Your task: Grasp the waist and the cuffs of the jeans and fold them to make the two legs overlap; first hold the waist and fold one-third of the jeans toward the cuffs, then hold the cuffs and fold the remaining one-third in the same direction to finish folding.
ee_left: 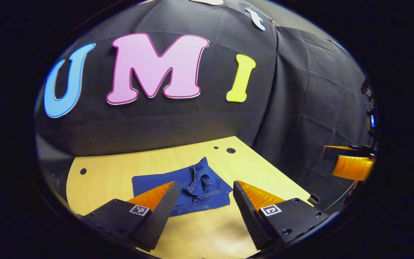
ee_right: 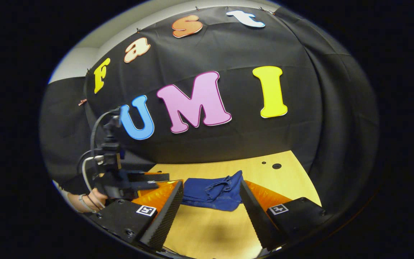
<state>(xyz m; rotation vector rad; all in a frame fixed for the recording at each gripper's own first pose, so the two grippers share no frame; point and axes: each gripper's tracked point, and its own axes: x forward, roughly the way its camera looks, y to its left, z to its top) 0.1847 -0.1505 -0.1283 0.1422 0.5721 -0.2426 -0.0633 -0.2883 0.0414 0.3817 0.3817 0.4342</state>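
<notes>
The folded dark-blue denim jeans point(ee_left: 189, 189) lie bunched on my pale wooden desk point(ee_left: 106, 176), apart from both tools. My left tool point(ee_left: 204, 201) and right tool point(ee_right: 210, 208) hover spread, empty. Black cloth walls the booth.

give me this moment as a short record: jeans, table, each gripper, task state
jeans: blue, lying on the table in a compact bundle, a bunched waist part sticking up on top
table: light wood, with round holes near its far edge
left gripper: open, raised above the table, jeans seen between its fingers, touching nothing
right gripper: open, raised, aimed at the jeans, touching nothing
hand: in the right gripper view, holding the left gripper at lower left
task state: jeans look already folded, neither gripper holds them
</notes>
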